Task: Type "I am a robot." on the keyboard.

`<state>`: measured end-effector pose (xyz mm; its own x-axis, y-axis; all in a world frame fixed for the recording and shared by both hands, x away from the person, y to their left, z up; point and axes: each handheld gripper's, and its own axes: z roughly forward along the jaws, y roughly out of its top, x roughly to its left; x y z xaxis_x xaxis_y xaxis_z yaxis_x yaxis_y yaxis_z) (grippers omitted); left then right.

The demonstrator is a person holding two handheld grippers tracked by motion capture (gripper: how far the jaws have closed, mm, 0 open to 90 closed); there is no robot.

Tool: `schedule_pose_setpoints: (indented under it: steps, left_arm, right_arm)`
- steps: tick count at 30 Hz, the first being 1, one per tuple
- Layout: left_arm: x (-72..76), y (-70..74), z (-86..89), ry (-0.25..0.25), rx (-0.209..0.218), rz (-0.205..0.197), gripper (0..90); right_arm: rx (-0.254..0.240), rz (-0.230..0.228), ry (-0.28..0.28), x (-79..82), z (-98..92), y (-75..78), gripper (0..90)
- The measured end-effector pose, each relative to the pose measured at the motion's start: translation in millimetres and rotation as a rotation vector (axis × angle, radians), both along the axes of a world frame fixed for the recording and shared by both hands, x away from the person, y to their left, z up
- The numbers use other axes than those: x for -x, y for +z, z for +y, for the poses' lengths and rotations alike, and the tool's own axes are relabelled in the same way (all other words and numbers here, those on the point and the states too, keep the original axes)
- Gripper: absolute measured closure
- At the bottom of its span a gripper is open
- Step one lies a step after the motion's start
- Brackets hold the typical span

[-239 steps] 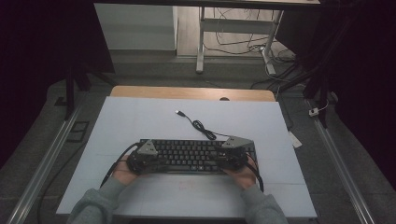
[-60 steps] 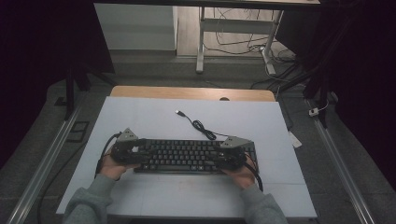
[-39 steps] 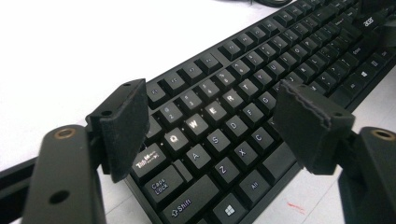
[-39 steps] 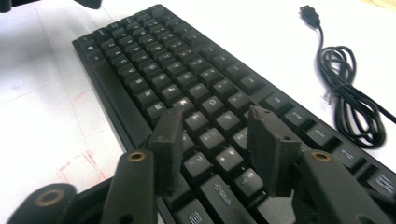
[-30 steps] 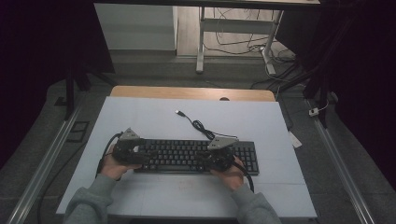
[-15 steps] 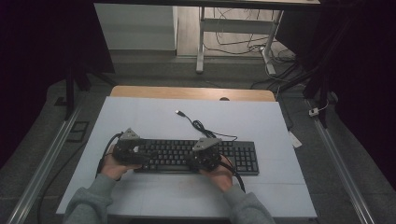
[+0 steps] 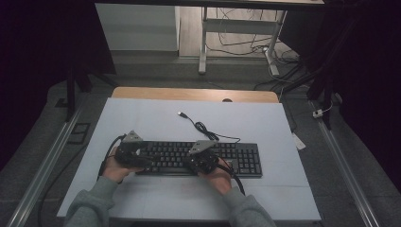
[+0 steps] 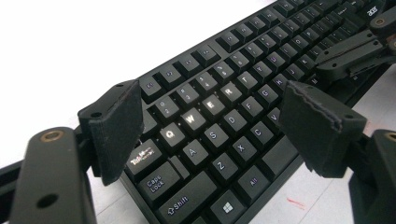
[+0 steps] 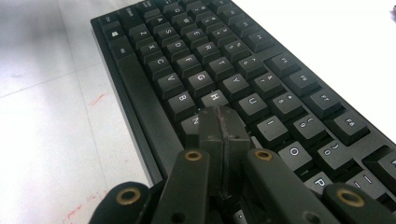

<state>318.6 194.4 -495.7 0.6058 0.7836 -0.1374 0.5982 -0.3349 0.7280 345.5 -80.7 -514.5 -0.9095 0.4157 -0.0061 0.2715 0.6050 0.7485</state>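
The keyboard point(image 7: 198, 158) lies on the near half of the bench point(image 7: 142, 113), its long axis running left to right, parallel to the near edge, with its cable point(image 7: 201, 126) trailing from its back toward the far edge. The right hand-held gripper point(image 7: 202, 160) is over the middle of the keyboard, and in the right gripper view point(image 9: 219, 122) its two jaws are pressed flat together with nothing between them, forming a single blunt tip that sits over the row of letter keys, at the J position just in front of the H key point(image 9: 214, 97). Whether the tip already presses a key cannot be told. The keys lie directly below and ahead of that tip, so the coming move seems to turn on a small drop or a short slide along the keyboard's length to the chosen key. The left hand-held gripper point(image 7: 128, 152) is at the keyboard's left end; in the left gripper view point(image 8: 205, 121) its jaws stand wide apart above the Q-W-E-R keys, one over the back edge and one over the front edge, gripping nothing. The right hand is the nearer one to the middle keys; both forearms come in low from the near edge, wrists roughly level.
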Motion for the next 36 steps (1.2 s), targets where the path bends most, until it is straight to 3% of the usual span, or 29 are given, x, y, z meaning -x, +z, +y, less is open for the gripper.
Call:
schedule_pose_setpoints:
  steps: [12, 19, 26, 36]
  left_arm:
    - [0.0, -0.6, -1.0, -0.007, -0.007, 0.008, 21.7]
    - [0.1, -0.4, -0.7, -0.007, -0.007, 0.006, 21.6]
    - [0.3, -0.3, -0.2, -0.006, -0.007, 0.002, 21.6]
    - [0.3, 0.2, 1.0, 0.001, 0.005, 0.001, 21.3]
  right_arm:
    - [0.035, 0.015, -0.012, -1.8, 1.6, -4.1, 89.3]
    - [-0.002, -0.018, -0.015, -0.1, -3.2, 3.9, 89.2]
    - [-0.074, -0.028, -0.066, -2.5, -29.0, 15.1, 75.8]
    - [-0.099, -0.045, -0.153, -3.6, -65.1, 19.7, 58.3]
